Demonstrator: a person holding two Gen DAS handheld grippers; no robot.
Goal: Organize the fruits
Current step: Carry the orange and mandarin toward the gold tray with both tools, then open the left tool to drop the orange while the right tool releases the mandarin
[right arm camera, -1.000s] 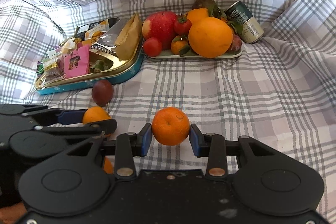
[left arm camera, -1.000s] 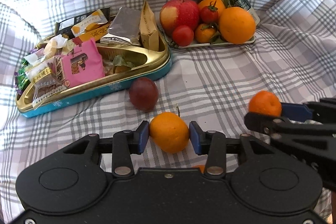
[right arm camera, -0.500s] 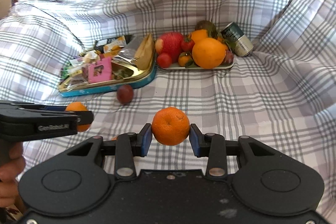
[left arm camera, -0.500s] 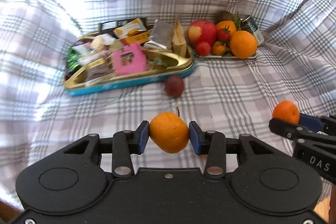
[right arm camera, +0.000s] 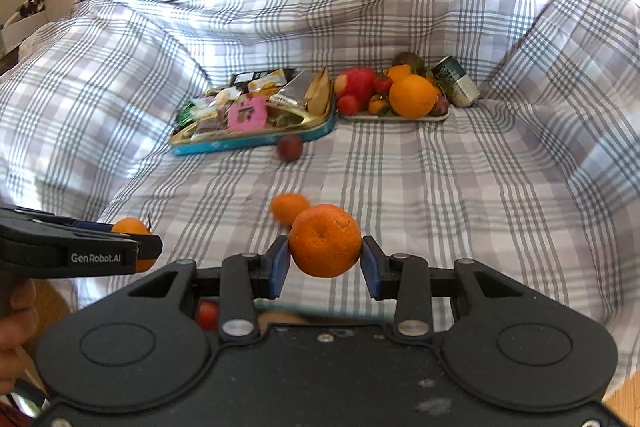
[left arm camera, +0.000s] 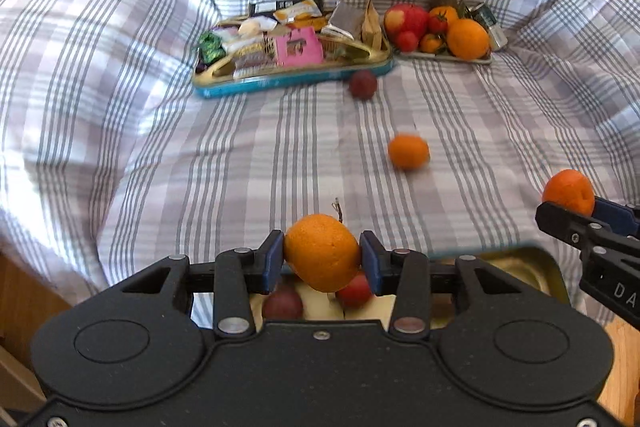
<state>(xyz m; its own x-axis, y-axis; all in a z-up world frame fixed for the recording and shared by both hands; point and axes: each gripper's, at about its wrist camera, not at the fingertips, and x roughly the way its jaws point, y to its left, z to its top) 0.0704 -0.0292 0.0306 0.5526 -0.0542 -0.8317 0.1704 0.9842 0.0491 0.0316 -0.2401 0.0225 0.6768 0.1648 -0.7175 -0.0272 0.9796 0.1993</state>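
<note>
Holding orange (left arm camera: 322, 253) in left claw (left arm camera: 322, 259), stem up.

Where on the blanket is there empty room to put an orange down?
The blanket is bare left of the loose orange and in front of the snack tin. It's also bare right of that orange, below the fruit plate. The tin and plate are crowded.

Bright daylight, fisheye-bent edges

Glare whitens the far grey-checked cloth (right arm camera: 400, 7); the loose small orange mandarin (left arm camera: 408, 151) on it smears with blur.
</note>
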